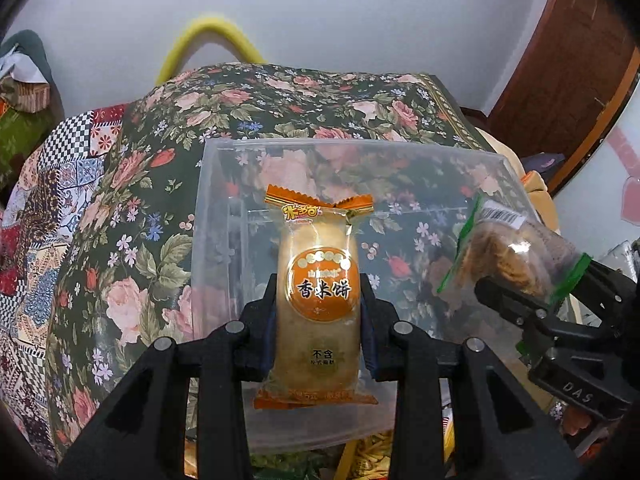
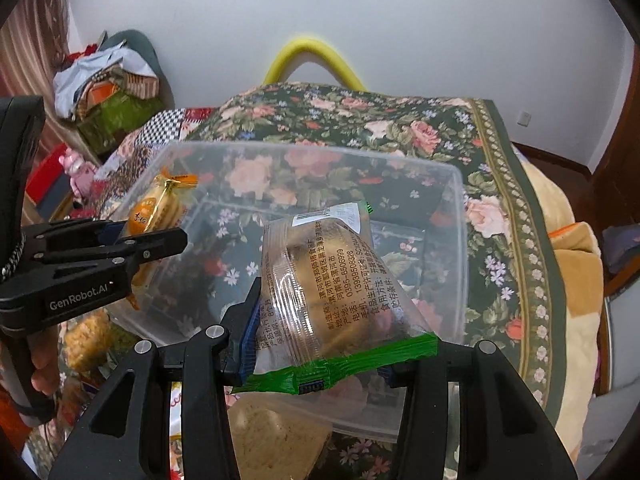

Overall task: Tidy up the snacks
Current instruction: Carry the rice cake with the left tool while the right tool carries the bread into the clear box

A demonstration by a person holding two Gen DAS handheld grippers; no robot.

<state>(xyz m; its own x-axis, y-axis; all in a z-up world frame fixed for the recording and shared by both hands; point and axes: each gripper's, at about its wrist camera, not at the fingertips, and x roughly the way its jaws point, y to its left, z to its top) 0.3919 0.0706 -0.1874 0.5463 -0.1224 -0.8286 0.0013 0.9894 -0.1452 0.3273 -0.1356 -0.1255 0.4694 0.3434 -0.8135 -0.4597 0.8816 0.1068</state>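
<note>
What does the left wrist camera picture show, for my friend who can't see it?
The left gripper squeezes an orange rice cracker packet over a clear plastic box on a flowery cloth. At the right, the right gripper holds a green-edged snack packet over the same box.

Left gripper (image 1: 318,316) at lower centre of its own view, angled downward, pads pressed on both sides of a packet. Right gripper (image 2: 320,336) at lower centre of its view, likewise angled down and clamped on a packet. A hand (image 2: 42,364) at the lower left edge of the right view grips the left unit's handle.
</note>
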